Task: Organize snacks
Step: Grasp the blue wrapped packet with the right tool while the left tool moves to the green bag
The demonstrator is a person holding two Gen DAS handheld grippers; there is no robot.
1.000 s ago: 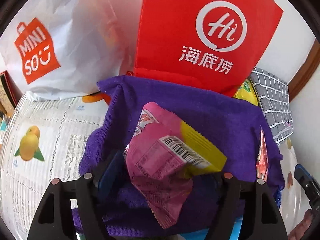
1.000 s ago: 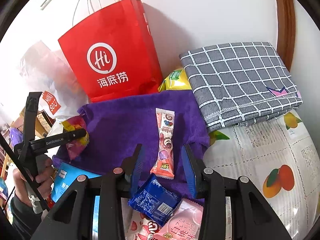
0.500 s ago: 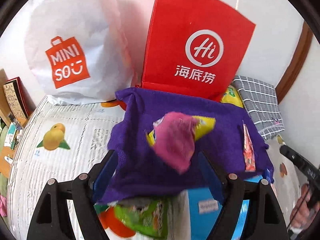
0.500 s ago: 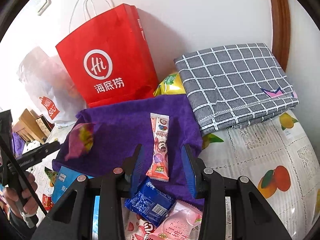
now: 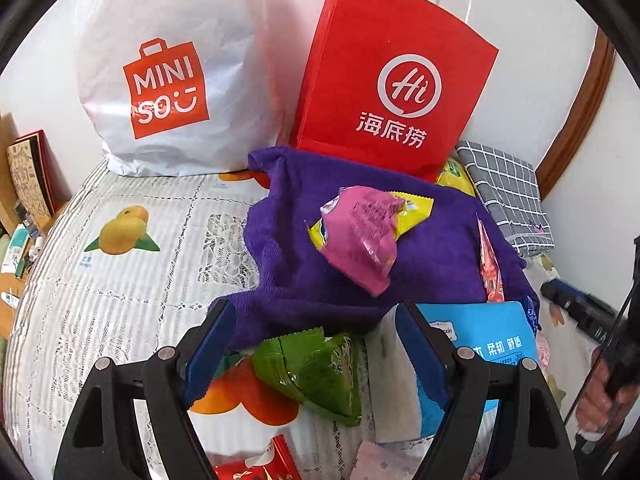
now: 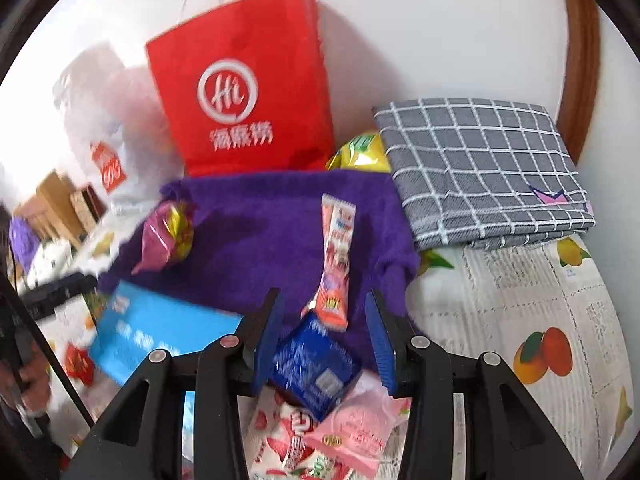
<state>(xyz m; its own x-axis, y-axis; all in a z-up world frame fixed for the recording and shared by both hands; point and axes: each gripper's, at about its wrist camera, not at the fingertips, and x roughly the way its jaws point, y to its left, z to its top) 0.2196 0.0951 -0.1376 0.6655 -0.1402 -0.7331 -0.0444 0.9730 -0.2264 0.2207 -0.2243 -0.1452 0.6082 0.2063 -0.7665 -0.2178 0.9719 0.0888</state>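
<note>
- The right-wrist view is smeared; print on the red paper bag (image 6: 244, 92) is hard to read.
- A yellow packet (image 6: 360, 156) is mostly hidden behind the purple terry towel (image 5: 432, 256).
- The pink-and-yellow crinkled snack packet (image 5: 360, 232) lies on the towel, apart from both grippers.
- The left gripper (image 5: 312, 344) tilts downward at the towel's near edge, jaws spread, nothing pinched; a green wrapper (image 5: 316, 368) lies below.
- The right gripper (image 6: 324, 332), its jaws just widening, hovers unclamped over a blue foil packet (image 6: 316, 364) touching the towel's front edge.
</note>
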